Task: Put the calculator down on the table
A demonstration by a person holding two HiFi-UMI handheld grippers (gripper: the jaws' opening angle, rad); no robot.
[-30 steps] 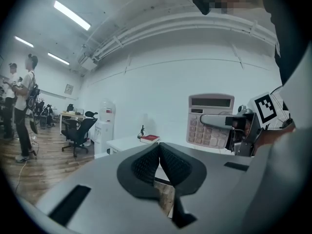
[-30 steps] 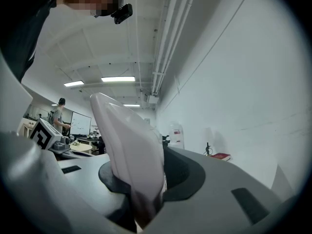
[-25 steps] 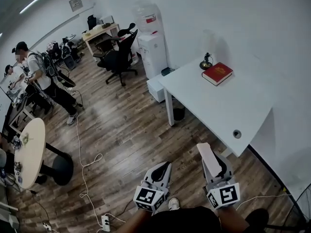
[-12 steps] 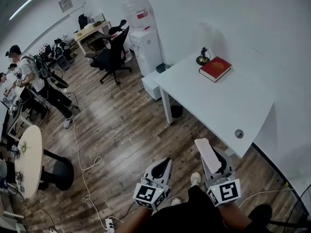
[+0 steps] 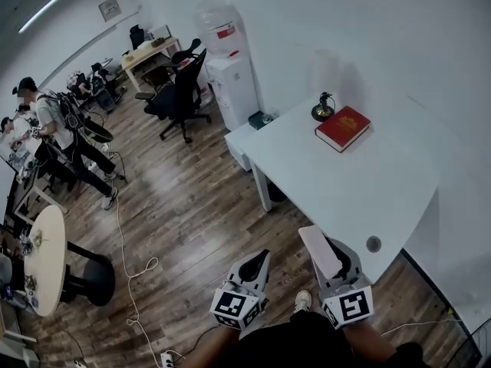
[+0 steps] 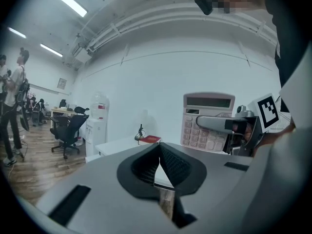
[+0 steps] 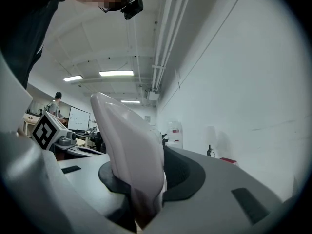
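Observation:
A pale pink calculator (image 5: pixel 320 250) stands upright in my right gripper (image 5: pixel 335 263), whose jaws are shut on its lower end; its back fills the right gripper view (image 7: pixel 131 145). From the left gripper view its keypad and display (image 6: pixel 207 123) show at the right. My left gripper (image 5: pixel 255 267) is shut with nothing in it, its pads (image 6: pixel 159 165) meeting. Both grippers hang over the wooden floor, just short of the near corner of the white table (image 5: pixel 360 182).
On the table's far end lie a red book (image 5: pixel 342 128) and a small dark lamp (image 5: pixel 323 110). A cable hole (image 5: pixel 374 244) sits near the table's close corner. A water dispenser (image 5: pixel 232 75), office chair (image 5: pixel 180 90), round table (image 5: pixel 42 259), floor cables and people at left.
Both grippers and the view have moved forward toward the white table; its near corner now lies right by the right gripper. The calculator stays gripped.

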